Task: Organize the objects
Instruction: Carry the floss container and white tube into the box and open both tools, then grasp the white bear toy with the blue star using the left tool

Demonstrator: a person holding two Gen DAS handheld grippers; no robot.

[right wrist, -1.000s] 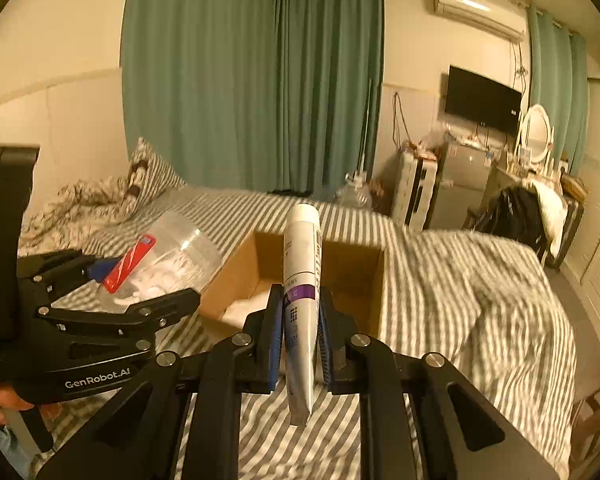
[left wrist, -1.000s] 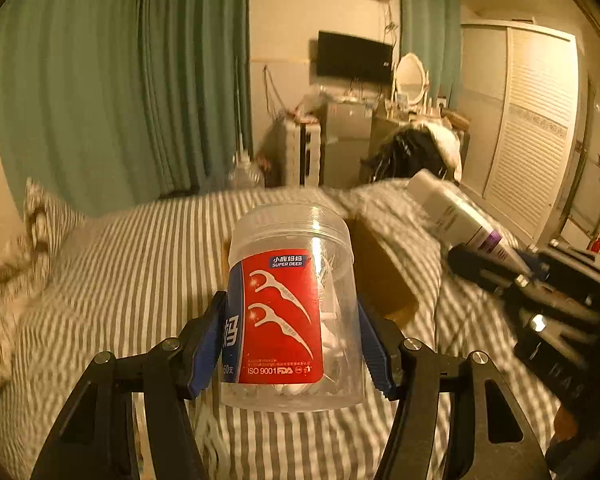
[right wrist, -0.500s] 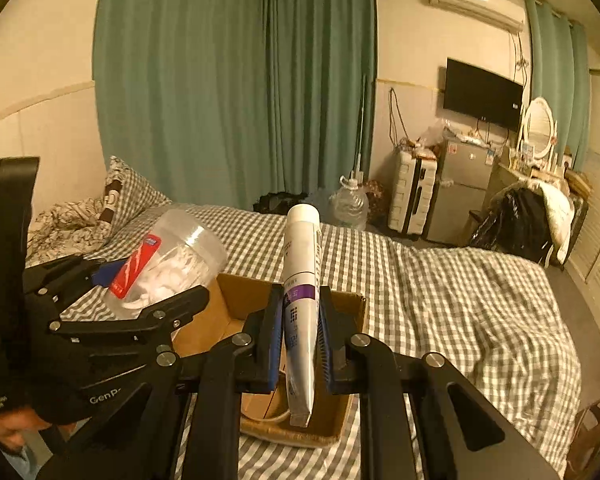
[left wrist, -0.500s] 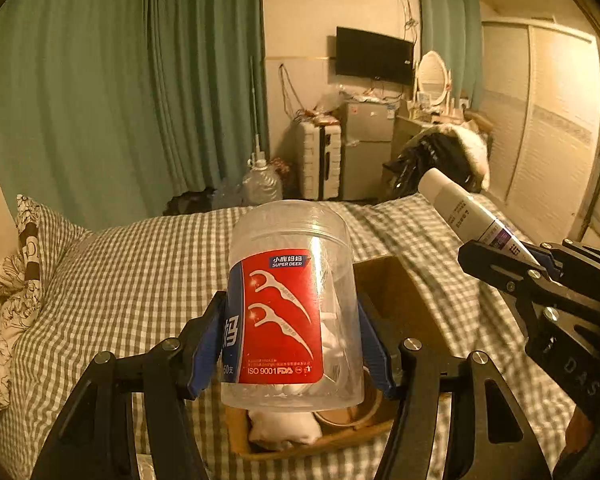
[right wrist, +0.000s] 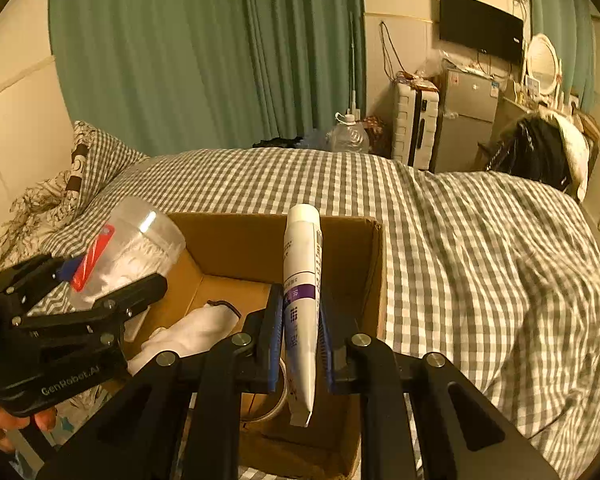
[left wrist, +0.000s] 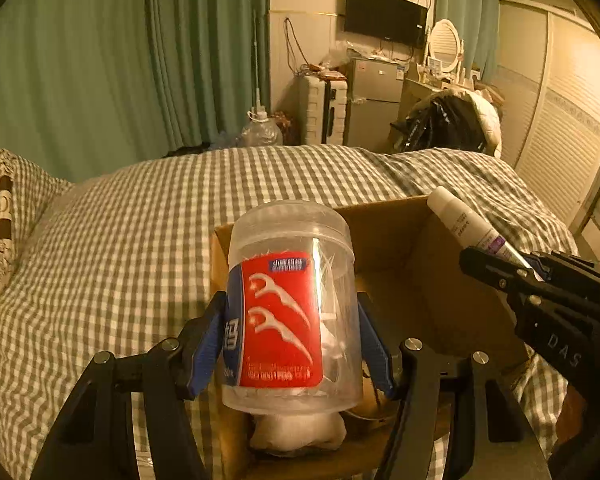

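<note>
step: you hold both items over the cardboard box (right wrist: 374,280).
left gripper (left wrist: 292,344): pinching the floss jar (left wrist: 290,312).
right gripper (right wrist: 300,332): pinching the tube (right wrist: 302,300).
next: lower each, then spread the jaws.

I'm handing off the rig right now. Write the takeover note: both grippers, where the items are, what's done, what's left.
Left hand-held gripper: shut on the floss pick jar, upright, above the cardboard box.
Right hand-held gripper: shut on the white tube, cap up, over the same box.
Box sits on the checked bed; it already holds a white cloth bundle and a tape roll.
Done: both items picked up and carried over the box.
Left: lower and release each inside.
</note>
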